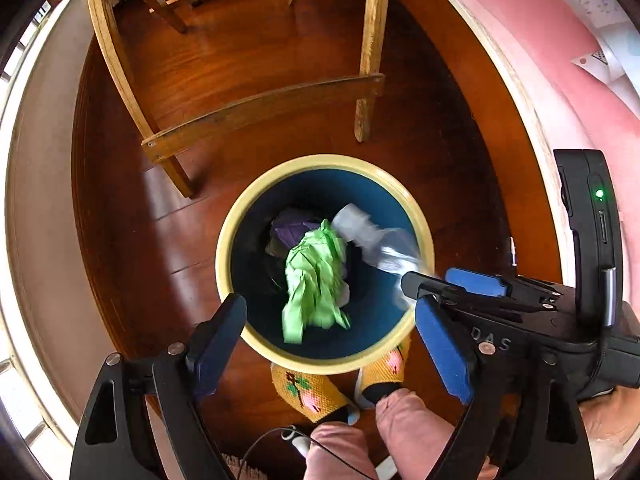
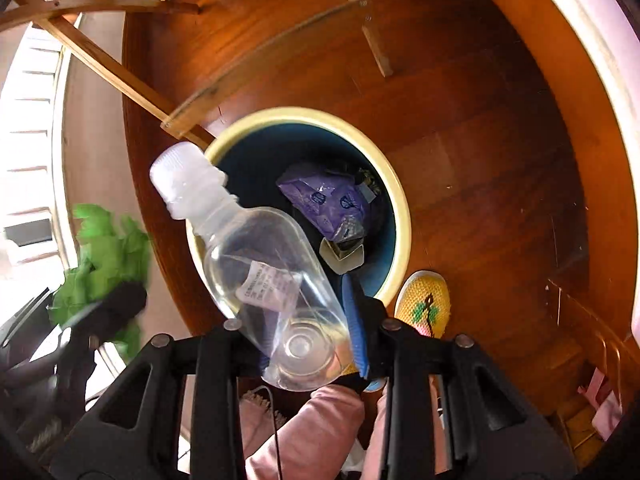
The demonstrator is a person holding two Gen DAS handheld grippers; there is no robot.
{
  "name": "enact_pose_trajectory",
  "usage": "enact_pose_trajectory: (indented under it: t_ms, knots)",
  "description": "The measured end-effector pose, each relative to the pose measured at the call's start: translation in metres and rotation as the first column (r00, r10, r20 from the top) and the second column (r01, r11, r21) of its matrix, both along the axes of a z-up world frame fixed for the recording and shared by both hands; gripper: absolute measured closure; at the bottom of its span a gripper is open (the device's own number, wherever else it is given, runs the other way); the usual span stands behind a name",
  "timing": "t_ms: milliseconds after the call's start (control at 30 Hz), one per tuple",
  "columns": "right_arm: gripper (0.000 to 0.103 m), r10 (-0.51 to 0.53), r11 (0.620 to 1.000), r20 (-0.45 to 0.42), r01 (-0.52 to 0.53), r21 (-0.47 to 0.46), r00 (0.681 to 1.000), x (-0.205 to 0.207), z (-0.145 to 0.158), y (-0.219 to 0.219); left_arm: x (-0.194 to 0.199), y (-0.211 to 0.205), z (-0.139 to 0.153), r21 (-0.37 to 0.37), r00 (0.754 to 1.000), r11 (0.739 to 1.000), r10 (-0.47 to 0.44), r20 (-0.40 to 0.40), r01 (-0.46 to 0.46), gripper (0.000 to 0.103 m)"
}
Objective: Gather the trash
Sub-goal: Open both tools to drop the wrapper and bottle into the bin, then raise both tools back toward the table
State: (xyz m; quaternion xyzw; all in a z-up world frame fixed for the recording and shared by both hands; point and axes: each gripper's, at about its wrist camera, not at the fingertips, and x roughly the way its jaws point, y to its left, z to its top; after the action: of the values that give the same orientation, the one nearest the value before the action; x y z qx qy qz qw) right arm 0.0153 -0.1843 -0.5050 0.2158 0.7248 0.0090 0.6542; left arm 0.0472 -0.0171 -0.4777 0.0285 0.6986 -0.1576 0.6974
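The clear plastic bottle (image 2: 276, 276) looks empty, so I judge it light, thin-walled and easy to dent, with a smooth skin that could slip. The sensible hold is across its lower body near the base, where the wall is stiffer; the white cap end points to the upper left of the right wrist view. It sits between the fingers (image 2: 356, 320) of the right gripper (image 2: 304, 344), over the near rim of the bin (image 2: 402, 216). The blue pad lies against its side, but whether the pads press on it or are letting go I cannot tell.

The green crumpled paper (image 1: 316, 280) is soft, nearly weightless and crushable, and any pinch on its bulk would do. In the left wrist view it is blurred in the middle of the frame, over the bin's mouth and free of the left gripper (image 1: 332, 344), whose fingers stand wide apart on either side of the lower rim, holding nothing.

Both grippers point steeply down at the bin, side by side. Purple wrapping (image 2: 328, 200) already lies inside.
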Motion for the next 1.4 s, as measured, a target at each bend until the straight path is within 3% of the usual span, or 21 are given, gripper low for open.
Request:
enact_pose_trajectory:
  t_ms: [100,400,633,867,1100,1400]
  knots:
    - [0.047,0.018,1.000,0.005,-0.018,0.008,1.000,0.001,-0.009,0.009,-0.003,-0.001,-0.005,0.028,0.999,1.000,0.013,0.031,-0.014,0.015]
    - [0.045,0.032,0.999,0.045,-0.032,0.003,0.998,0.008,-0.011,0.006,0.006,0.018,0.016,0.046,0.991,0.997,0.056,0.122,-0.062,0.015]
    - [0.045,0.023,1.000,0.096,-0.022,-0.011,0.995,0.015,0.026,0.003,0.011,0.022,0.078,0.040,0.983,0.996,0.071,0.170,-0.079,0.015]
    - [0.045,0.021,0.999,0.145,-0.017,-0.034,0.989,0.019,0.098,0.001,0.005,0.026,0.184,0.040,0.951,0.991,0.108,0.291,-0.125,0.016]
    - [0.045,-0.002,1.000,0.244,0.005,-0.013,0.970,0.016,0.206,0.003,-0.007,0.031,0.299,0.018,0.909,0.993,0.097,0.406,-0.114,0.022]
    - [0.042,0.003,0.999,0.368,-0.019,0.040,0.930,-0.002,0.341,0.014,-0.024,0.040,0.412,-0.037,0.876,0.998,0.056,0.479,-0.043,0.026]
